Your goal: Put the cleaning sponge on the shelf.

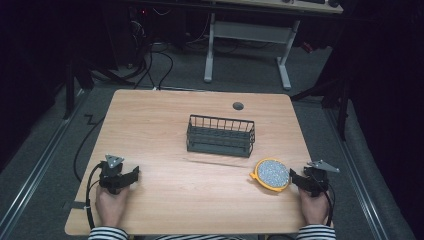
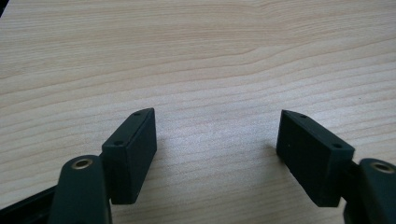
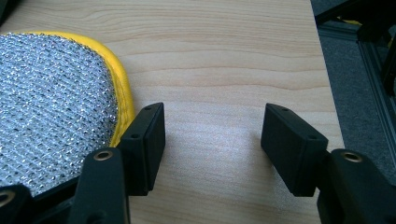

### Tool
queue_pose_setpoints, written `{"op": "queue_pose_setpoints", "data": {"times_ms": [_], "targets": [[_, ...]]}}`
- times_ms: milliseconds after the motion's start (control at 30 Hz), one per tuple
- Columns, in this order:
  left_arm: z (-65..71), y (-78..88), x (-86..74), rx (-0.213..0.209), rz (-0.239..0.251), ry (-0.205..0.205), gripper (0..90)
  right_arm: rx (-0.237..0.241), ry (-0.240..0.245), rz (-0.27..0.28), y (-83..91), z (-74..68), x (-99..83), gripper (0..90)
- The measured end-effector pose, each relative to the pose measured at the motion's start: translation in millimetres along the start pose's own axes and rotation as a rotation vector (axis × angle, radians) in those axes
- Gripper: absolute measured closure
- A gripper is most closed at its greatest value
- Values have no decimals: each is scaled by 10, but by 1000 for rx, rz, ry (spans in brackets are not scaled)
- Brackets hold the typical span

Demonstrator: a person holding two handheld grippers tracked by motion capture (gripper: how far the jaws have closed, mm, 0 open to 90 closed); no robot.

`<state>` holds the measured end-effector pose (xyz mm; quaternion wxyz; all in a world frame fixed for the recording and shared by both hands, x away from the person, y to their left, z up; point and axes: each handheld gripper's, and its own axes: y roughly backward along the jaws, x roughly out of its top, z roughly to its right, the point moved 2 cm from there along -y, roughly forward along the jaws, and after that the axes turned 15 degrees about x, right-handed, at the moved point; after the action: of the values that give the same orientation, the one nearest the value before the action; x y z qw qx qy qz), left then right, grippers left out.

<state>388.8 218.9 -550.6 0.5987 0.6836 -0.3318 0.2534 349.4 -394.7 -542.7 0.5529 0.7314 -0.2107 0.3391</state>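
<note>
Nearest me, my left claw (image 1: 131, 176) rests low on the tabletop (image 1: 165, 125), jaws spread wide over bare wood. My right claw (image 1: 295, 176) also stands apart, gripping nothing; the round silver scrubbing pad (image 1: 272, 173) with its yellow rim lies flat just beside its left jaw. Farther off, mid-tabletop, I see the dark wire basket (image 1: 220, 135), well apart from both.
</note>
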Motion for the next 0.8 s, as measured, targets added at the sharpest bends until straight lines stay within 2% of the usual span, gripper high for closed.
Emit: {"op": "queue_pose_setpoints", "data": {"times_ms": [700,767,800], "targets": [[14,-11,10,-21,-6,-21,232,3,3,1,-5,-4,2,391],[10,-10,15,-22,-9,-15,243,3,2,0,-5,-5,2,390],[8,0,41,-19,-34,-15,256,3,2,0,-5,-5,2,389]]}}
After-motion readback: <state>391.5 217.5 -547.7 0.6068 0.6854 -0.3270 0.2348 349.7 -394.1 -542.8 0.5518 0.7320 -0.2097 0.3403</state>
